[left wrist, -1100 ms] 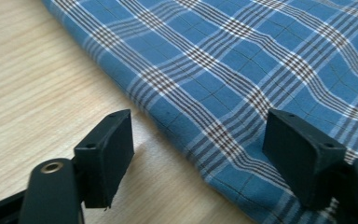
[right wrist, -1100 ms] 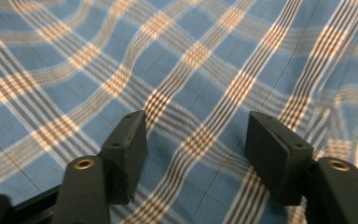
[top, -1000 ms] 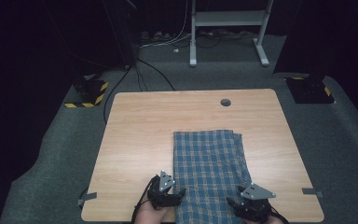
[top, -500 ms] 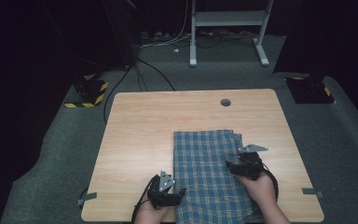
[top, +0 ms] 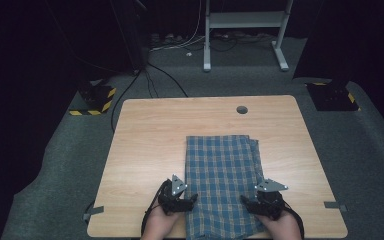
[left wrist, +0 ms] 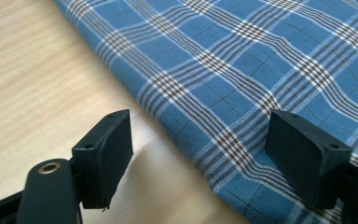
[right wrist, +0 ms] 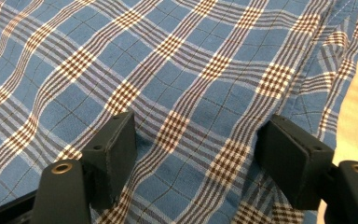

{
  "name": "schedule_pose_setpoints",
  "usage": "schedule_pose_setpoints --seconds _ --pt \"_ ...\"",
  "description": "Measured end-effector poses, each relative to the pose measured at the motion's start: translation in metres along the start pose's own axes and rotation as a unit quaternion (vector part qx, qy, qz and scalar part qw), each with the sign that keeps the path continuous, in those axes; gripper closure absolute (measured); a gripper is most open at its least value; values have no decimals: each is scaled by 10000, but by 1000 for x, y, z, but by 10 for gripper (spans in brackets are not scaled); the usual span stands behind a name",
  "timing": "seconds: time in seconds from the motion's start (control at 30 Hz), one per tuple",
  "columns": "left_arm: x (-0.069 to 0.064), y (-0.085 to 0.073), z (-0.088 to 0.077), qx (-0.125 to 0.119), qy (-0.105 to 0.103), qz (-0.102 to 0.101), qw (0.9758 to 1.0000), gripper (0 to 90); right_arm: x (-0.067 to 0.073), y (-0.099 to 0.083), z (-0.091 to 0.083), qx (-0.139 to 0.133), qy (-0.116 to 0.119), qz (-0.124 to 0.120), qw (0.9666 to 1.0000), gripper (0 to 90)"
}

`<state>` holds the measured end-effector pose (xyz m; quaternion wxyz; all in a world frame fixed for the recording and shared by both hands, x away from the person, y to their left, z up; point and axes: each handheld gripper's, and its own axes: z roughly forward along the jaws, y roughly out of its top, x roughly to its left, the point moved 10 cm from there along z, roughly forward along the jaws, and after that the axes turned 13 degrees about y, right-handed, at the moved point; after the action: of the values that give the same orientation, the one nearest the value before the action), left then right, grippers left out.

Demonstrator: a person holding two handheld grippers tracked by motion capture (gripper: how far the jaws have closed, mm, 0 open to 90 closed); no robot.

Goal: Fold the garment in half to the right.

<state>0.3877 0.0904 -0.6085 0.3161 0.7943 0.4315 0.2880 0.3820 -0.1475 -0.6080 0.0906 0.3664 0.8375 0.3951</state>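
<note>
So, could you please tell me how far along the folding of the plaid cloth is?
The blue plaid cloth already lies folded into a narrow strip on the wooden table. Now the left gripper straddles its left edge, and the right gripper, jaws just opening, hovers over its right side; neither pinches fabric. Gripping the near end and any further folding appear left.

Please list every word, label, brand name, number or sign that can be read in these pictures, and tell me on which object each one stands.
There is none to read.
The blue checked cloth carries only its woven pattern, no label or print.
The wooden table is bare of writing.
The yellow and black stripes on the floor blocks are warning marks without words.
</note>
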Motion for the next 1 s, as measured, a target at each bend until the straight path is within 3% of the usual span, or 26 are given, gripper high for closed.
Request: schedule_pose_setpoints --seconds 0.13,0.2,0.4,0.6,0.73,0.83,0.87,0.9,1.0 --pt "19 10 18 48 19 -205 9998 231 -8 13 12 -6 -27 15 10000 282" --pt "24 13 22 36 50 -206 9998 231 -11 17 16 -7 -23 23 10000 282" --pt "51 36 55 101 208 -400 9989 231 -36 45 41 -106 49 83 9999 279" --pt "63 48 73 158 320 -638 9973 231 -57 62 53 -104 -91 174 9998 270" --pt "60 46 68 142 334 -800 9961 240 -61 66 55 -72 -116 137 9998 250" --pt "54 44 60 124 289 -842 9959 187 -60 64 53 -77 -170 78 9998 224" --pt "50 45 51 23 290 -887 9956 187 -60 64 53 -77 -170 78 9998 224" --pt "43 47 34 -262 210 -1057 9938 179 -61 63 50 -66 -239 100 9996 198" --pt "26 44 8 -579 41 -1153 9916 159 -59 64 42 -153 -292 100 9994 161"
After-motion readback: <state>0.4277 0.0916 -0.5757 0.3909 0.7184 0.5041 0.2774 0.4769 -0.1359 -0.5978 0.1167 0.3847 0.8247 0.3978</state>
